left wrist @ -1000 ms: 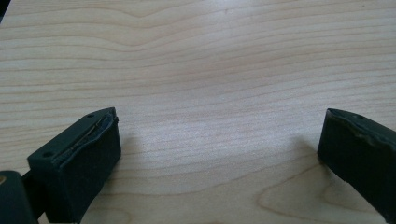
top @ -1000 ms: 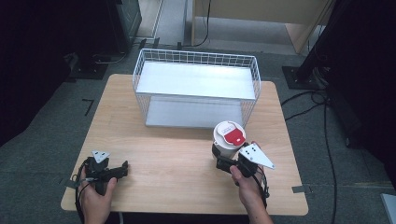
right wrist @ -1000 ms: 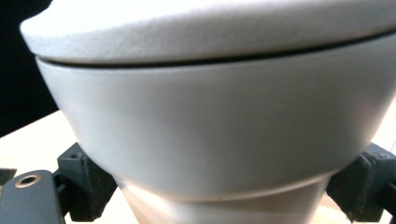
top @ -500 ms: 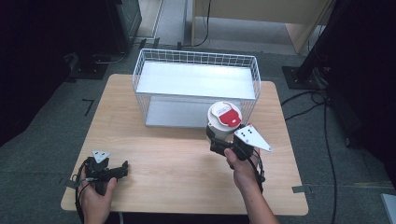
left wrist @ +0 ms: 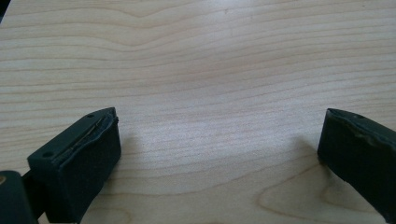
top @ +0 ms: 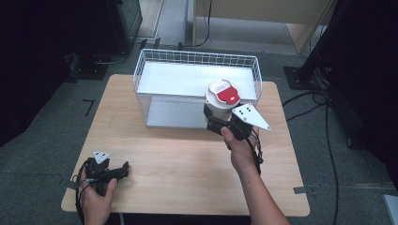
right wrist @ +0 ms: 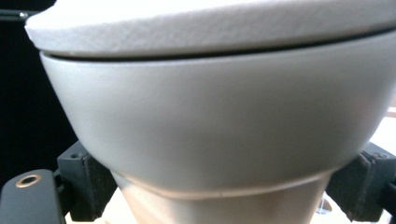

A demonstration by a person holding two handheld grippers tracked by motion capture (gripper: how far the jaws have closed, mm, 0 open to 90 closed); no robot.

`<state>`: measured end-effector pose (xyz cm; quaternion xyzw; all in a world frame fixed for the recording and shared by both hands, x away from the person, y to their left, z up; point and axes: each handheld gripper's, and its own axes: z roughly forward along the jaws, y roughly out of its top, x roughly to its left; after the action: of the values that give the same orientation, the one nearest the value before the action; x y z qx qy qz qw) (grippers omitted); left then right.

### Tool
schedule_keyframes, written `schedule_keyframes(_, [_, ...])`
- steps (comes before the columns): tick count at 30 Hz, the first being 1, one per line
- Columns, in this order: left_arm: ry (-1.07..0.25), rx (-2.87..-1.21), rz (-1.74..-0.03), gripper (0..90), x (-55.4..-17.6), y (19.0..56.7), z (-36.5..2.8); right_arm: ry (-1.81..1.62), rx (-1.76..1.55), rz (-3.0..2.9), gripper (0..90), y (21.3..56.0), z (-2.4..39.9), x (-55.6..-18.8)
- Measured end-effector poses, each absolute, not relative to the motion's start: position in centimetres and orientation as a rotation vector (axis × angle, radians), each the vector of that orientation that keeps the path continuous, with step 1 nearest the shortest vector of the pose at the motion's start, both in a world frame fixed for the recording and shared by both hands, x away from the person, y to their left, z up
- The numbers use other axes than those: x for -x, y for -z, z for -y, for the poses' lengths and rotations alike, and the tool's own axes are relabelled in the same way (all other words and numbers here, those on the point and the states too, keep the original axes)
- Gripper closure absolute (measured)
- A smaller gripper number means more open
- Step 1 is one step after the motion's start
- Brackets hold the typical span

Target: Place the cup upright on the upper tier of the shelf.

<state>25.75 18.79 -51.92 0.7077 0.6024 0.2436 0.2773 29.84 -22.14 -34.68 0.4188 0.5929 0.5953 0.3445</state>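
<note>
A white cup-shaped container (top: 220,101) with a white lid and a red label on top is held in the air at the front right of the wire basket (top: 141,70). My right gripper (top: 220,123) is shut on its lower body. In the right gripper view the container (right wrist: 210,116) looms close, its narrow base between the two black pads (right wrist: 88,186). My left gripper (top: 119,169) rests on the wooden table (top: 187,159) near the front left corner, and stands open. In the left gripper view its pads (left wrist: 88,154) stand wide apart over bare wood (left wrist: 210,93).
The white wire basket has a white floor and stands at the back middle of the table. Black cables (top: 324,122) run over the grey floor to the right. Dark equipment stands (top: 319,61) ring the table at the back.
My right gripper has lifted the container and carried it away from me and left, up to the basket's front right. The left gripper has stayed in place.
</note>
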Motion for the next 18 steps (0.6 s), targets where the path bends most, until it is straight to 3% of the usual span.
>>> schedule_keyframes(18, [-0.655, -1.9, -1.618, 0.0, -25.7, 51.9, -18.8, -1.525, -1.11, -1.513, 10.7, 31.5, 20.8, -35.1])
